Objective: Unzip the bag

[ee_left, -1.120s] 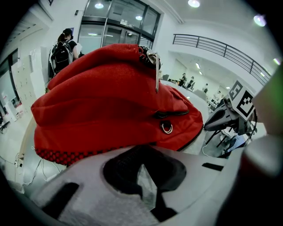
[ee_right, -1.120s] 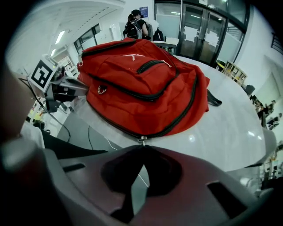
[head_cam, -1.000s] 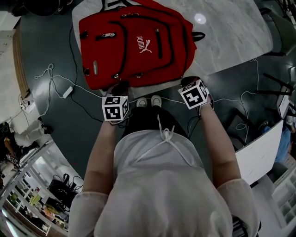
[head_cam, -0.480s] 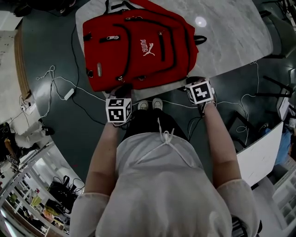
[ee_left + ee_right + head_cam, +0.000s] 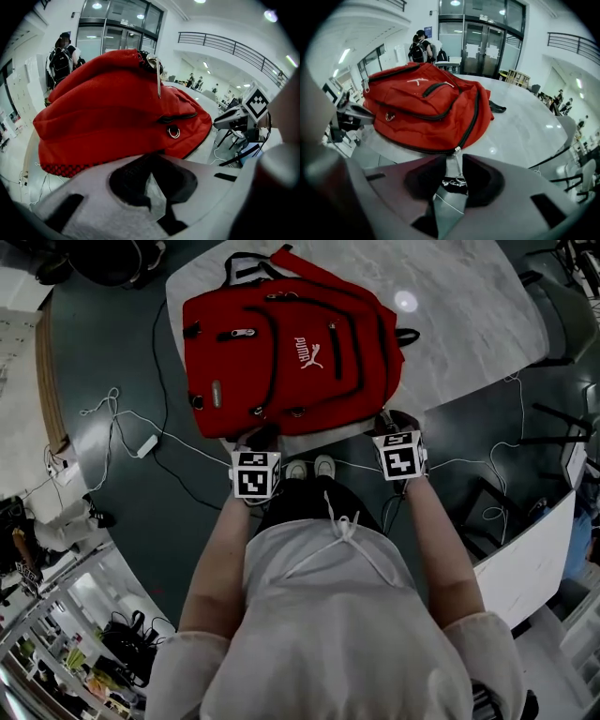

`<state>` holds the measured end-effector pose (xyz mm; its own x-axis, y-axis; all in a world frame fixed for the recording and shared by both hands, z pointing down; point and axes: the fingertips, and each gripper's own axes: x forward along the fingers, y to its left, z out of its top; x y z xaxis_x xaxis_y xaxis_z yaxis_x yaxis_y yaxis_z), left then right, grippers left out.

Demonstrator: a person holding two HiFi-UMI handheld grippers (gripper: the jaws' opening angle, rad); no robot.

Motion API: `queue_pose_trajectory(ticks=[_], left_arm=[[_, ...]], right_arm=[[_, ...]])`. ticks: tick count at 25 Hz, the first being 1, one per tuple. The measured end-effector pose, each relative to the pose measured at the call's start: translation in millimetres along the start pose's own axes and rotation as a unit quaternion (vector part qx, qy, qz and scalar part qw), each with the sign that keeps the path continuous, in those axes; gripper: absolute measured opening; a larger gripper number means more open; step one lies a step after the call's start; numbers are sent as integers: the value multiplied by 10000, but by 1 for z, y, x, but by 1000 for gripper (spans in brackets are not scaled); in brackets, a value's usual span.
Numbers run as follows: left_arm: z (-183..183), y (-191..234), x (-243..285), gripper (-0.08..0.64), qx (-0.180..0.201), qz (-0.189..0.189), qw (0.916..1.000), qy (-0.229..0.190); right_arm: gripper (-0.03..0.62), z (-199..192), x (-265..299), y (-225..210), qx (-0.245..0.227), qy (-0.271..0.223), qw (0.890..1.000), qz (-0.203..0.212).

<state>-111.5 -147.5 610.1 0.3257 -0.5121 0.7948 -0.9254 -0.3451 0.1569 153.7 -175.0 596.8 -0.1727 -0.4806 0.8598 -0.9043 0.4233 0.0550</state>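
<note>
A red backpack lies flat on a marble table, its front pockets up. My left gripper is at the bag's near left edge. In the left gripper view its jaws stand together against the red fabric of the bottom edge. My right gripper is at the near right corner. In the right gripper view it is shut on the metal zipper pull, just below the black zipper line of the backpack.
White cables and a power adapter lie on the dark floor to the left. A white desk and dark chair legs stand to the right. People stand far off by glass doors.
The head camera has shifted, so the bag and both grippers sit lower and further right in the picture. Both grippers hold the same places at the bag's near edge.
</note>
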Motion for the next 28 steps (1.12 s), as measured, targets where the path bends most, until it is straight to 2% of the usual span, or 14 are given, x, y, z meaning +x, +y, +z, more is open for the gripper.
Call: queue_pose_trajectory(ticks=[3, 5, 8, 12, 16, 22, 28], left_arm=[[-1, -9, -10, 31, 125, -197, 9996, 169], [4, -19, -19, 31, 188, -376, 9991, 96], [25, -41, -34, 31, 376, -708, 9964, -268], [78, -62, -64, 31, 609, -973, 9873, -1095], [138, -71, -109, 31, 605, -1058, 9727, -1974], [216, -76, -177, 31, 776, -1012, 9404, -3153], [265, -82, -225, 31, 1070, -907, 9151, -3779]], right_arm=[[89, 12, -16, 14, 163, -230, 9996, 83], [89, 27, -28, 27, 216, -416, 9987, 210], [55, 52, -47, 39, 504, -789, 9951, 324], [38, 96, -78, 40, 1007, -1576, 9819, 293], [32, 134, -117, 46, 1127, -2205, 9683, 314], [29, 185, -165, 67, 898, -2892, 9514, 553], [29, 232, -215, 75, 698, -3754, 9218, 670]])
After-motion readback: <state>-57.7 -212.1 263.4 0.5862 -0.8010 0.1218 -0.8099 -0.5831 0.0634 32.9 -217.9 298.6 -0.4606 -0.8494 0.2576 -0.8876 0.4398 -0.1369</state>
